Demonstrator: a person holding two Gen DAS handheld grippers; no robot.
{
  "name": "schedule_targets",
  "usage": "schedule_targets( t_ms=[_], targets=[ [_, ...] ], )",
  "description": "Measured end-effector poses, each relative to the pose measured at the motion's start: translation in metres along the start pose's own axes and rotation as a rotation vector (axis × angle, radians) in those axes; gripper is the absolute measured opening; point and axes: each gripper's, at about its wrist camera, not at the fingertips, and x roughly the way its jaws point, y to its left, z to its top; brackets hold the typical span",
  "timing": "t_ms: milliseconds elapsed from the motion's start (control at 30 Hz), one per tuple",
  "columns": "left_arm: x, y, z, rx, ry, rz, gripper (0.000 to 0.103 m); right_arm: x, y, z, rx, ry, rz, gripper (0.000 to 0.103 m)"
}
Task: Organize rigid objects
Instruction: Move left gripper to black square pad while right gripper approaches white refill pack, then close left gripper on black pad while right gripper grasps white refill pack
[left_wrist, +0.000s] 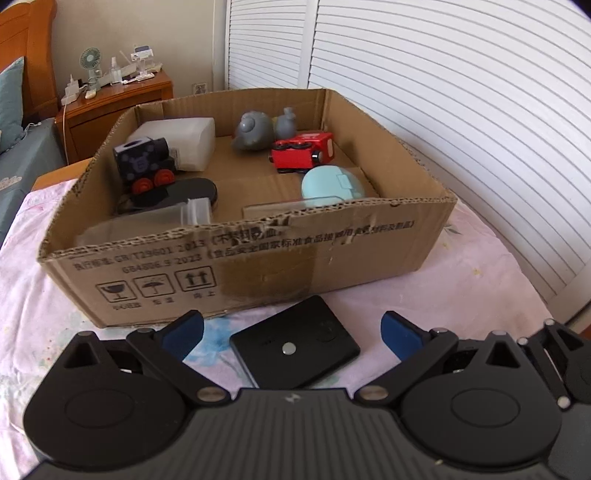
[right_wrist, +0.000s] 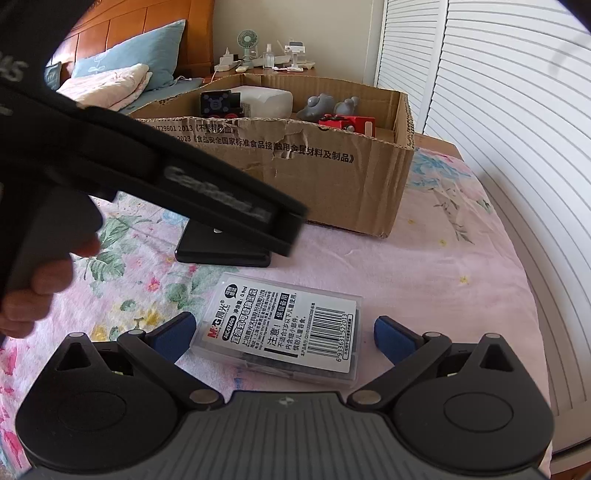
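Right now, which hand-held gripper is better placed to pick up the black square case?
Left. The left hand-held gripper is open with the black square case between its fingertips, while the right hand-held gripper straddles the clear plastic box.

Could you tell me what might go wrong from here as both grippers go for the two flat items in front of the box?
1. The black square pad lies flat on soft cloth, so the open left gripper may slide over it.
2. The clear plastic case looks slick; the open right gripper could squeeze it out.
3. The cardboard box is already crowded, so drops may hit the toys.
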Motion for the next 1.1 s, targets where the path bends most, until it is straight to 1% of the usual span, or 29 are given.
schedule_targets(
  t_ms=[67, 133, 200, 367, 500, 700, 767, 833, 867, 900, 933, 967, 1033, 1100],
  targets=[
    [0.007, 0.000, -0.001, 0.000, 0.010, 0.022, 0.102, 0.000, 0.000, 0.000, -0.003, -0.002, 0.003, 0.103],
    [0.013, 0.004, -0.003, -0.006, 0.037, 0.038, 0.102, 0.000, 0.000, 0.000, -0.007, -0.003, 0.006, 0.103],
    [0.011, 0.011, -0.007, -0.027, 0.030, 0.021, 0.102, 0.000, 0.000, 0.000, -0.011, -0.003, 0.010, 0.103],
    [0.001, 0.032, -0.017, -0.043, 0.038, 0.036, 0.102, 0.001, 0.000, 0.000, -0.013, -0.003, 0.010, 0.103],
    [-0.008, 0.046, -0.025, -0.040, 0.027, 0.054, 0.102, 0.000, 0.000, -0.001, -0.012, -0.013, 0.010, 0.103],
    [-0.001, 0.036, -0.024, 0.020, 0.033, 0.068, 0.102, 0.000, -0.001, -0.003, -0.013, -0.026, 0.010, 0.103],
    [0.001, 0.033, -0.023, 0.028, 0.020, 0.054, 0.100, 0.000, 0.000, -0.003, -0.013, -0.025, 0.010, 0.103],
    [0.001, 0.032, -0.022, 0.029, 0.013, 0.053, 0.097, 0.000, 0.000, -0.003, -0.013, -0.028, 0.009, 0.103],
    [0.001, 0.031, -0.022, 0.033, 0.007, 0.052, 0.091, 0.000, 0.000, -0.003, -0.014, -0.027, 0.008, 0.103],
    [-0.001, 0.030, -0.022, 0.042, 0.001, 0.045, 0.082, 0.000, 0.000, -0.003, -0.013, -0.027, 0.008, 0.103],
    [-0.002, 0.030, -0.022, 0.056, -0.003, 0.035, 0.078, 0.000, 0.000, -0.003, -0.013, -0.028, 0.008, 0.103],
    [-0.004, 0.030, -0.022, 0.069, -0.004, 0.026, 0.070, 0.000, 0.000, -0.003, -0.012, -0.027, 0.008, 0.103],
    [-0.005, 0.033, -0.022, 0.068, 0.001, 0.019, 0.070, 0.000, 0.000, -0.003, -0.009, -0.024, 0.004, 0.103],
    [-0.006, 0.037, -0.023, 0.063, 0.000, 0.029, 0.070, -0.001, 0.001, -0.002, -0.007, -0.010, 0.003, 0.103]
  ],
)
